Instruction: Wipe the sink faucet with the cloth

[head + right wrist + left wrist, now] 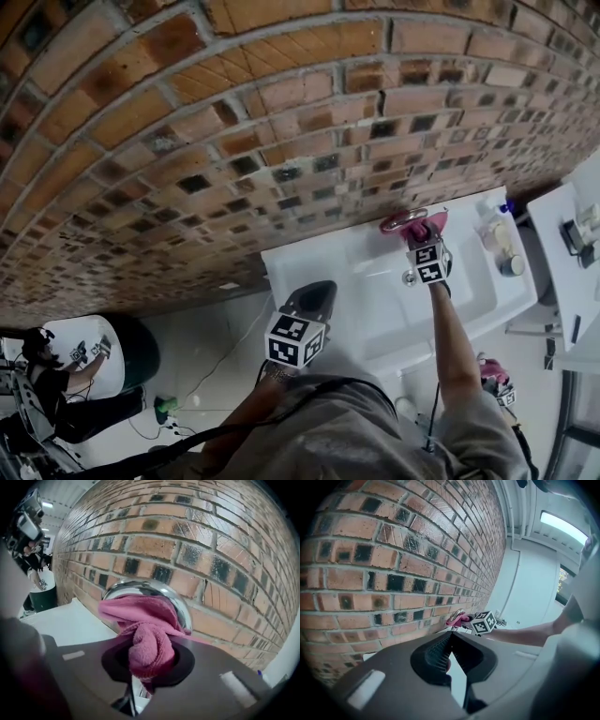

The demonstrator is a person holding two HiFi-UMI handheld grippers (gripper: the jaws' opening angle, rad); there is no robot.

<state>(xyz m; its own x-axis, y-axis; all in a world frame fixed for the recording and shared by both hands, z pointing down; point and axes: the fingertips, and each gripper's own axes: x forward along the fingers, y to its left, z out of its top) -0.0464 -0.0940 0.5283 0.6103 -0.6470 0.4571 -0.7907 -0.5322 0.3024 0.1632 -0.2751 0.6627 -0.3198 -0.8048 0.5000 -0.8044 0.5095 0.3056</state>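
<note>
A pink cloth (147, 632) is bunched between the jaws of my right gripper (149, 665), which is shut on it. The cloth lies pressed over the curved chrome faucet (157, 590) at the brick wall. In the head view the right gripper (424, 246) holds the cloth (416, 227) on the faucet (401, 217) at the back of the white sink (370, 300). My left gripper (309, 305) hangs at the sink's front left corner, its jaws closed with nothing between them. From the left gripper view the cloth (457, 618) shows far off against the wall.
A brick wall (234, 122) rises behind the sink. A soap bottle (497, 234) stands on the sink's right rim. A white shelf (562, 253) with small items is to the right. A person (56, 384) and a dark bin (141, 352) are at lower left.
</note>
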